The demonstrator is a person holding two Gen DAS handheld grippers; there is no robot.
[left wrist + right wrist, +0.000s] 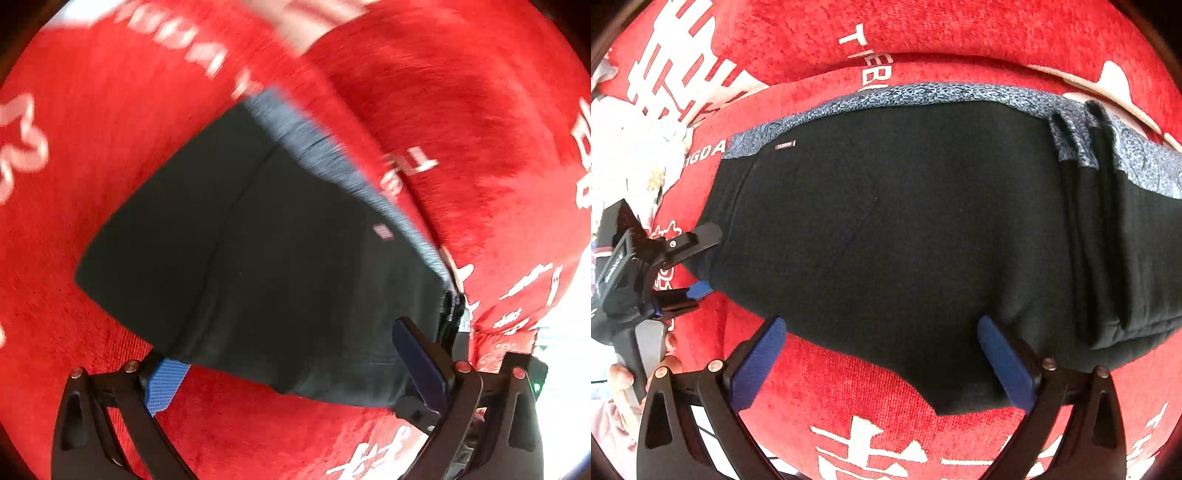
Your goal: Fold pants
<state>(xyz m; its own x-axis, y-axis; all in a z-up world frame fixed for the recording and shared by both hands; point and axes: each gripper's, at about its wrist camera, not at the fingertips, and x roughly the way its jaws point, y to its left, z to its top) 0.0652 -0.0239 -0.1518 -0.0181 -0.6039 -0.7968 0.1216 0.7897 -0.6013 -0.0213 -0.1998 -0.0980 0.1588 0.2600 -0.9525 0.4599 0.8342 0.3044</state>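
Black pants (905,229) show a "FASHION" tag legibly only from the right wrist.

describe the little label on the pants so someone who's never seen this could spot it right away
Start from the red cloth with white lettering; the black pants lie folded on it. Follow their grey-blue patterned waistband along the far edge to its left end. Just below it sits the label, a tiny dark red tag with pale lettering, the only mark on the plain black fabric.

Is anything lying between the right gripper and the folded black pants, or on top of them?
Nothing visible. The right gripper hangs open right at the near edge of the black pants, with only bare red cloth between its pads. The left gripper is at the pants' left end.
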